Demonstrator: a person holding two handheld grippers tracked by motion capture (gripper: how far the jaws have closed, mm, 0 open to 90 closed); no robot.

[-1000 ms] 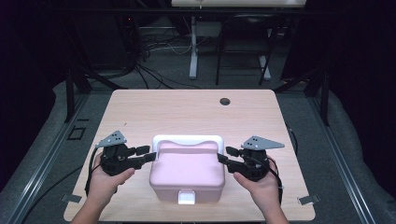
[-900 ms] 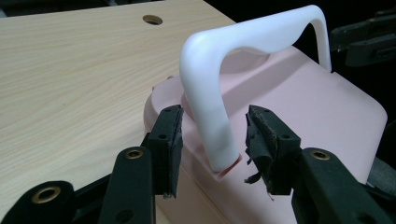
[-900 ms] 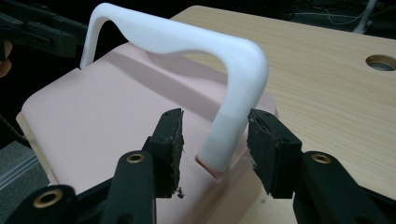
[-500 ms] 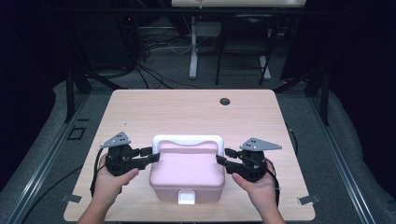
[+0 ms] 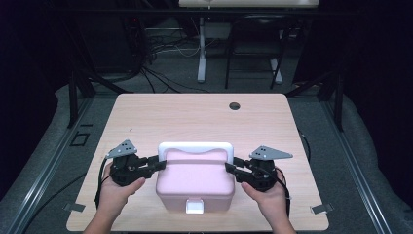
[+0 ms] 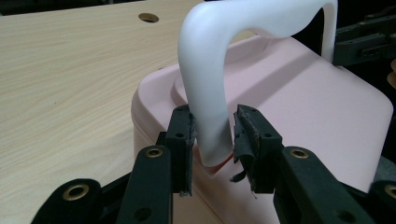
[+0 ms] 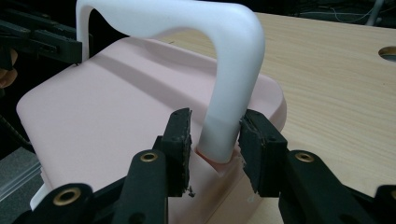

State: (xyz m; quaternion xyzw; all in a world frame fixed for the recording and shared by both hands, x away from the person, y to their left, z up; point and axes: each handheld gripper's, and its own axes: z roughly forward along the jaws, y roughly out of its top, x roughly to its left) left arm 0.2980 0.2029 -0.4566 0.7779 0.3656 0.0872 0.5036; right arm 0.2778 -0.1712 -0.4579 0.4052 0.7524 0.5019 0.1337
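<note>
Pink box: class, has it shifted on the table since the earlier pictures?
No. The pink box sits as far below the hole in the table as before, and as near the front edge.

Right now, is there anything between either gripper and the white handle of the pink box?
Nothing visible. The left gripper straddles one foot of the white handle and the right gripper straddles the other foot, jaws open close on both sides. The pink box sits on the table.

The lidded box (image 5: 196, 183) sits on the table's (image 5: 195, 117) near edge, between left gripper (image 5: 155, 163) and right gripper (image 5: 233, 168).
</note>
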